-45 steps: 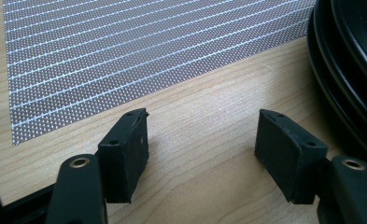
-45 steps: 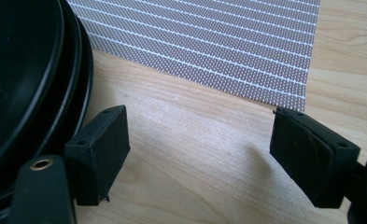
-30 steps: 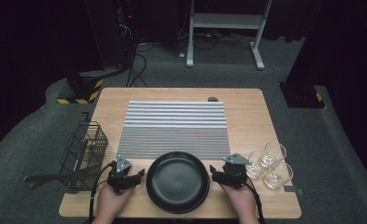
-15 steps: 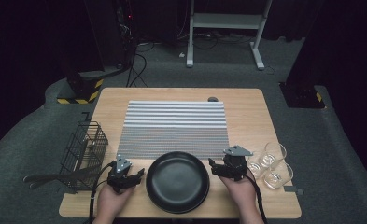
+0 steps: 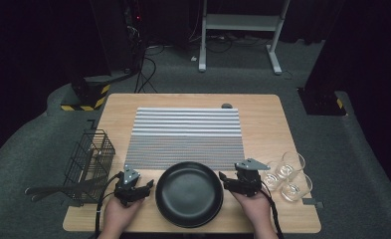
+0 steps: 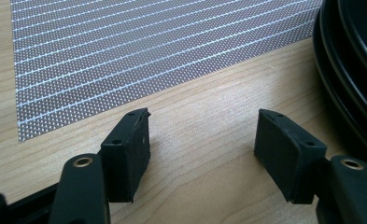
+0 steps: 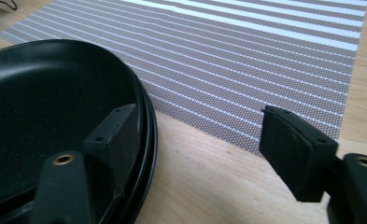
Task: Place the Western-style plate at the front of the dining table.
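Observation:
A black plate (image 5: 189, 193) lies at the table's front middle; the gripper views show a second rim under it, so it looks like a stack of two. My left gripper (image 5: 146, 187) rests on the wood just left of the plate. Its jaws (image 6: 203, 123) are open over bare table, with the plate's rim (image 6: 342, 70) to their right. My right gripper (image 5: 225, 179) is at the plate's right edge, open. Its jaws (image 7: 202, 128) have just been closing. One jaw hangs over the plate's rim (image 7: 139, 100), the other stands off over the wood, and neither pad presses on it.
A grey striped placemat (image 5: 185, 134) lies behind the plate. A black wire basket (image 5: 91, 159) with utensils stands at the left edge, handles sticking out left. Three clear glasses (image 5: 288, 175) stand close to my right hand. A small dark disc (image 5: 226, 105) sits at the table's back.
My right gripper has edged a little toward the plate's rim. The left gripper and the plate have stayed put.

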Tool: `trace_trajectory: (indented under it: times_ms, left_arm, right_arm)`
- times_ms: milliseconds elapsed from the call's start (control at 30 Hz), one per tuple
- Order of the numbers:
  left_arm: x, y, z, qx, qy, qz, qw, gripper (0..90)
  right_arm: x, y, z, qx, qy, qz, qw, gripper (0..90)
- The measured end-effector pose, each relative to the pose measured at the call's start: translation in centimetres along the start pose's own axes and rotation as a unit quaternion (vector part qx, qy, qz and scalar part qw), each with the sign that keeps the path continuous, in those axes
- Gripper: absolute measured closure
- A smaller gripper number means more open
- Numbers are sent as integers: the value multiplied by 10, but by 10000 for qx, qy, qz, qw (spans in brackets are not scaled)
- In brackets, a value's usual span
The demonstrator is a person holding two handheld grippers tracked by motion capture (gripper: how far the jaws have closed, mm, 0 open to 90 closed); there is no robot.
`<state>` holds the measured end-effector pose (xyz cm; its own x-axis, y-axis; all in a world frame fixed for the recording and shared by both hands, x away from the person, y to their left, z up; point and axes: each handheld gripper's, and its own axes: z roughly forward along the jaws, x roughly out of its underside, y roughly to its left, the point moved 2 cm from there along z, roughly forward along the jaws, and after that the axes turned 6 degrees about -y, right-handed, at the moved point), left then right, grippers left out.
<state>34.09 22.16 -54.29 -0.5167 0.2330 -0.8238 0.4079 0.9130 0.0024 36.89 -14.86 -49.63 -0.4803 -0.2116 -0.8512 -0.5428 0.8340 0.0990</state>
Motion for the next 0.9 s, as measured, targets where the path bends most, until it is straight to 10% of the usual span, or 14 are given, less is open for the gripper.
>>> trace_trajectory:
  times_ms: [367,900]
  left_arm:
    - [-1,0,-1,209,88,128,9997,347]
    - [-20,-2,-29,706,-113,-658,9953,377]
  right_arm:
    - [5,5,-5,-324,7,35,9995,339]
    - [8,10,-12,-684,-57,268,9973,415]
